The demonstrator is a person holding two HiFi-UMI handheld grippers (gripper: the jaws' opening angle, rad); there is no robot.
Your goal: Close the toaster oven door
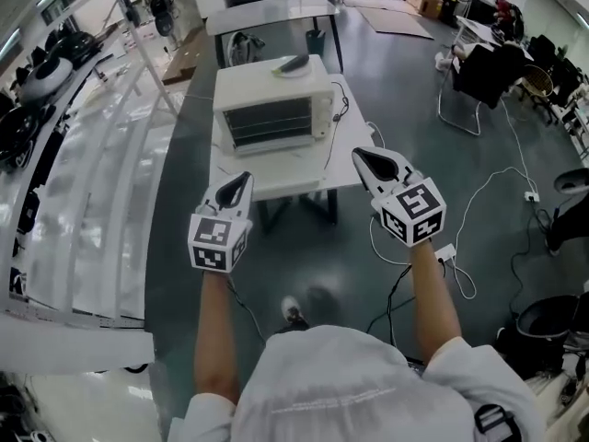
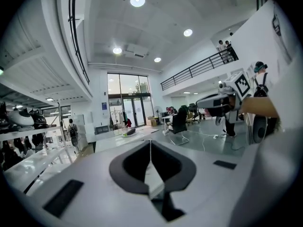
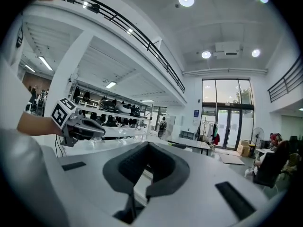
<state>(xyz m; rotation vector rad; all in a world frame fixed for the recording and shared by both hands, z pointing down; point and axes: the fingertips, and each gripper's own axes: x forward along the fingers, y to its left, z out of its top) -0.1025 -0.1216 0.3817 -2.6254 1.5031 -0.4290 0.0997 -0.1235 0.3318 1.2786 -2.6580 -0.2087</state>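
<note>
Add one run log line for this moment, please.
toaster oven: on table, door looks closed | left claw: shut, empty, off oven | right claw: shut, empty, off oven

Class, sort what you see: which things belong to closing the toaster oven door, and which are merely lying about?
Job in hand: toaster oven; left gripper; right gripper.
Lying about: dish on the oven's top; chair; power strip.

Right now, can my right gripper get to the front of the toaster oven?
Probably yes: nothing stands between the right gripper and the toaster oven, whose front faces it across the table.
</note>
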